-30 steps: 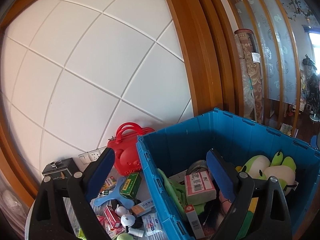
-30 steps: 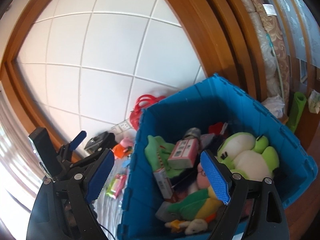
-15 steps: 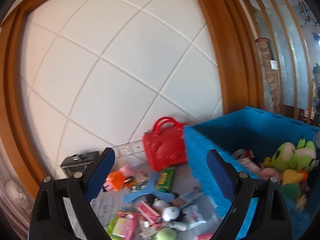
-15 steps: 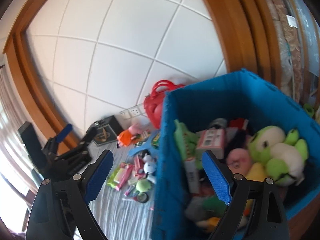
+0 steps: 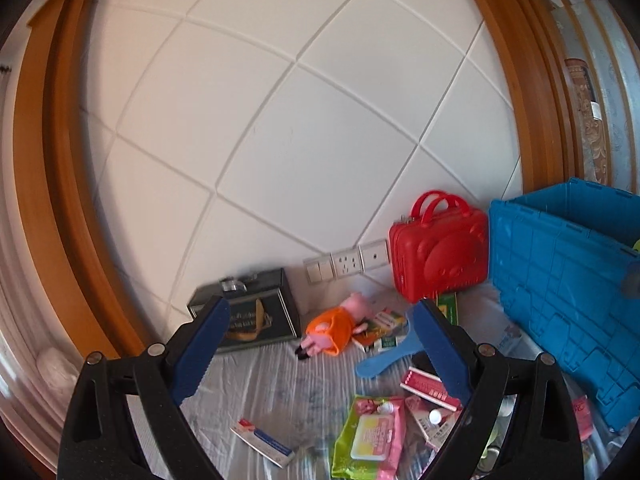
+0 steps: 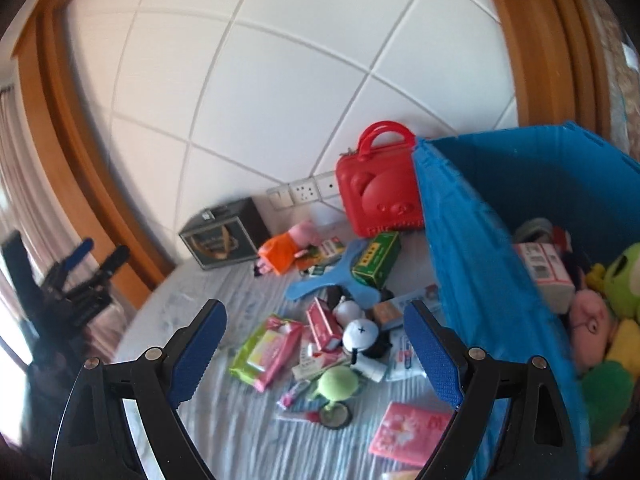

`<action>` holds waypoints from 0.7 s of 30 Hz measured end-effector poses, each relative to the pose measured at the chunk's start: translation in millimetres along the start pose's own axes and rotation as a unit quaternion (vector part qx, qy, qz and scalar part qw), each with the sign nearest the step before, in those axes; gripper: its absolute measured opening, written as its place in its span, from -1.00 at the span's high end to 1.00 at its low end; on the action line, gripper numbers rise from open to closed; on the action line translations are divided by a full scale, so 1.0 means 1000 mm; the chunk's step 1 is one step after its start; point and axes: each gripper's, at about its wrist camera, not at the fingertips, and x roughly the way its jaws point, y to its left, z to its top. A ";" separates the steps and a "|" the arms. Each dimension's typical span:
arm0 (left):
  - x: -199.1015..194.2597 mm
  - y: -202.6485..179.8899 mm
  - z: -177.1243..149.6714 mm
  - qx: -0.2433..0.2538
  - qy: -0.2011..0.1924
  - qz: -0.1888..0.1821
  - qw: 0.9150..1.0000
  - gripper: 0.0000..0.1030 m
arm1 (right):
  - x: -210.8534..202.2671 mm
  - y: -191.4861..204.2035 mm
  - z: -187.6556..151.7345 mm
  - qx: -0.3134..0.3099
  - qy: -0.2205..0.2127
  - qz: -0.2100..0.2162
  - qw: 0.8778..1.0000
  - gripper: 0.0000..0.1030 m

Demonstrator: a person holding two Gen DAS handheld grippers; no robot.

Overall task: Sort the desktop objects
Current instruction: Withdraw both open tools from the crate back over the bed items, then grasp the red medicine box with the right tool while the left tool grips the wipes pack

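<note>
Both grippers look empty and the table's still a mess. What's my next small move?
Probably lower the left gripper, open and empty, onto the pig plush lying loose almost between its fingers, clear of the pile. The blue crate already holds plush toys.

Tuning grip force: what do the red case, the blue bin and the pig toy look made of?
Red case: likely hard moulded plastic, semi-gloss; embossed bear face, rigid handles.
Blue bin: likely rigid injection-moulded plastic, matte; ribbed panels on the outer wall.
Pig toy: apparently soft plush fabric; fuzzy outline, limp pose, orange cloth dress.
</note>
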 end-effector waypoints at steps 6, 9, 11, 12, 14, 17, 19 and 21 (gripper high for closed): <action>0.040 0.012 -0.060 -0.020 0.046 -0.006 0.999 -0.82 | 0.125 -0.002 -0.037 -0.038 0.098 -0.028 0.994 -0.77; 0.072 0.011 -0.097 -0.014 0.082 -0.005 0.997 -0.82 | 0.178 -0.019 -0.056 -0.041 0.143 -0.050 0.988 -0.77; 0.096 0.009 -0.123 -0.017 0.121 -0.021 0.992 -0.82 | 0.208 -0.032 -0.062 -0.045 0.168 -0.069 0.982 -0.77; 0.109 0.006 -0.138 -0.016 0.142 -0.032 0.989 -0.82 | 0.220 -0.038 -0.064 -0.043 0.177 -0.070 0.981 -0.77; 0.129 -0.001 -0.163 -0.001 0.178 -0.048 0.983 -0.82 | 0.238 -0.047 -0.067 -0.038 0.188 -0.071 0.979 -0.77; 0.158 -0.013 -0.195 0.015 0.230 -0.086 0.969 -0.82 | 0.257 -0.065 -0.078 -0.022 0.211 -0.063 0.975 -0.77; 0.168 -0.022 -0.207 0.028 0.244 -0.109 0.963 -0.82 | 0.265 -0.070 -0.084 -0.013 0.219 -0.059 0.974 -0.77; 0.174 -0.029 -0.215 0.037 0.248 -0.129 0.960 -0.82 | 0.271 -0.074 -0.088 -0.013 0.220 -0.055 0.974 -0.77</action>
